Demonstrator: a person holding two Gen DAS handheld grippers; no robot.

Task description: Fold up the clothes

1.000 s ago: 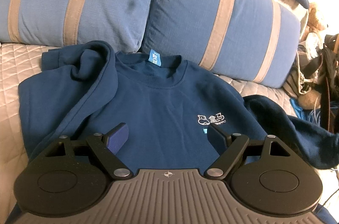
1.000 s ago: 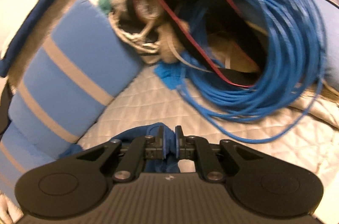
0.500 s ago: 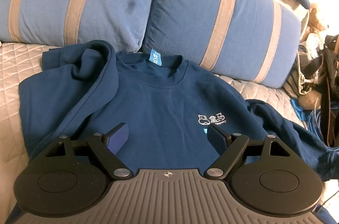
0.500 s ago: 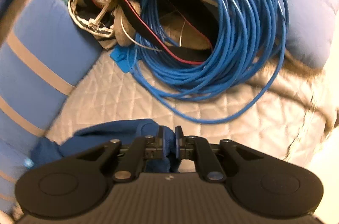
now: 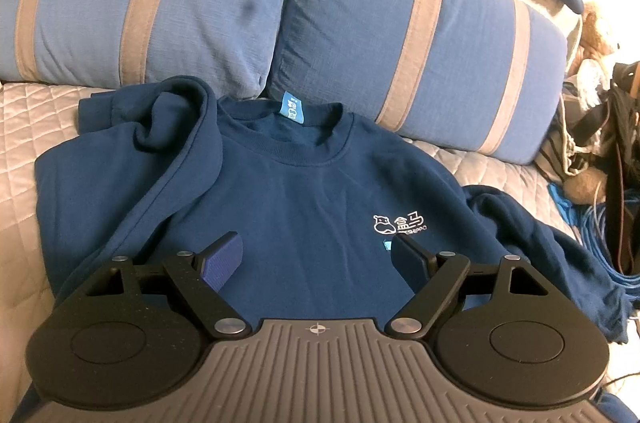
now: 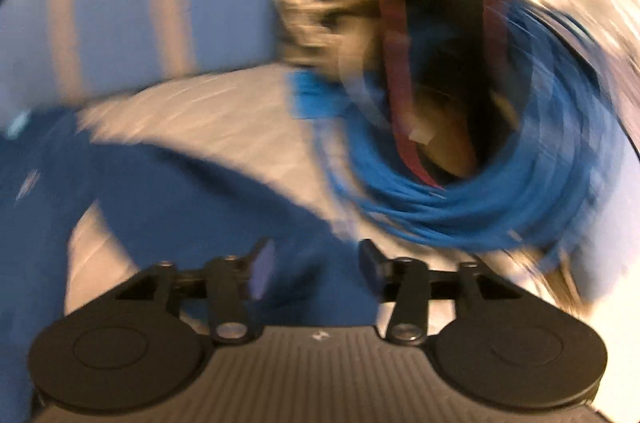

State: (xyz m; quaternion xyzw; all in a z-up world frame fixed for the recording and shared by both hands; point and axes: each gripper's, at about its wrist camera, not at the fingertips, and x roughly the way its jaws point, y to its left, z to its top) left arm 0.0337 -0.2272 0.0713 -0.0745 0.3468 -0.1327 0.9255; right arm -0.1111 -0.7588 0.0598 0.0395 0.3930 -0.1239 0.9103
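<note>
A navy sweatshirt (image 5: pixel 296 199) lies face up on the quilted bed, collar toward the pillows, with a white logo on the chest. Its left sleeve is folded over the body; its right sleeve (image 5: pixel 560 247) is stretched out to the right. My left gripper (image 5: pixel 316 255) hovers open and empty over the lower chest. In the blurred right wrist view, my right gripper (image 6: pixel 316 263) is open over the sleeve (image 6: pixel 224 207), which lies on the quilt below it.
Two blue pillows with tan stripes (image 5: pixel 400 35) stand behind the sweatshirt. A coil of blue cable (image 6: pixel 500 191) and a pile of bags and straps (image 5: pixel 608 143) lie at the right edge. Quilted bedcover (image 5: pixel 24 151) shows at left.
My right gripper has opened and let go of the sleeve, and is swinging fast. The sleeve now lies stretched out to the right. My left gripper has not moved.
</note>
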